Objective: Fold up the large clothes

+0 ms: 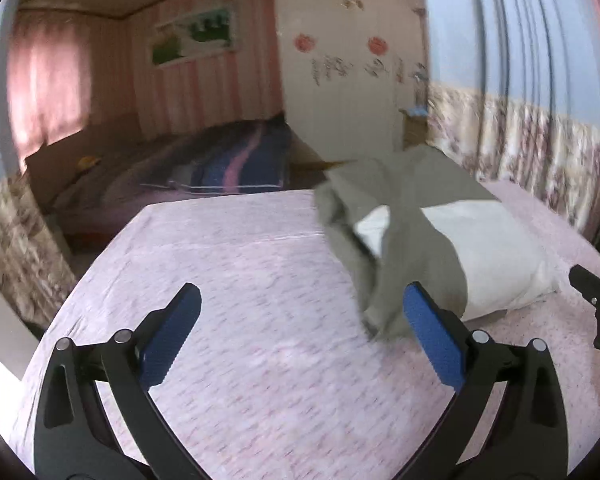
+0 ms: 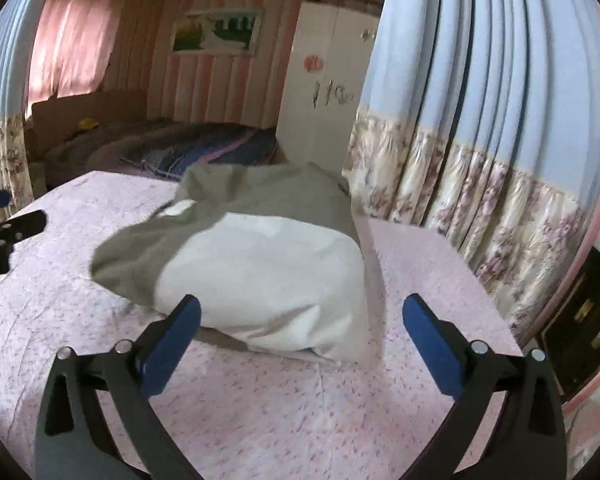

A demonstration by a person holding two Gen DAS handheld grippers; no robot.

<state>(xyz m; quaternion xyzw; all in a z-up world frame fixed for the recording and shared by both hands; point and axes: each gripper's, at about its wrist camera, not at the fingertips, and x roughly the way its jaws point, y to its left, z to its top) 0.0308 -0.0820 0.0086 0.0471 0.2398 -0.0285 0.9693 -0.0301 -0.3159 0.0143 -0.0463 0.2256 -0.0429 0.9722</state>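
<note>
— What's closest to me on the left side?

— My left claw (image 1: pixel 302 330), its blue pads (image 1: pixel 172 340) spread wide with nothing between them, hanging over the pink bedspread (image 1: pixel 240 264). The grey garment (image 1: pixel 384 232) lies just beyond the right pad, crumpled and draped over a white pillow (image 1: pixel 496 256); its near hem hangs down to the bedspread right beside that pad, though I can't tell whether they touch.

— And the other side?

— My right claw (image 2: pixel 302 330) is likewise gaping and holds nothing. The pillow (image 2: pixel 268 284) sits straight ahead, its near edge between the pads, with the garment (image 2: pixel 260 192) covering its far and left parts. The left pad (image 2: pixel 172 344) overlaps the pillow's near-left corner in view; contact is unclear.

— Anything else around?

— A floral-bordered blue curtain (image 2: pixel 480 120) to the right, a white wardrobe (image 1: pixel 340 80) far off, and a second bed with a striped blanket (image 1: pixel 228 160) behind.
</note>
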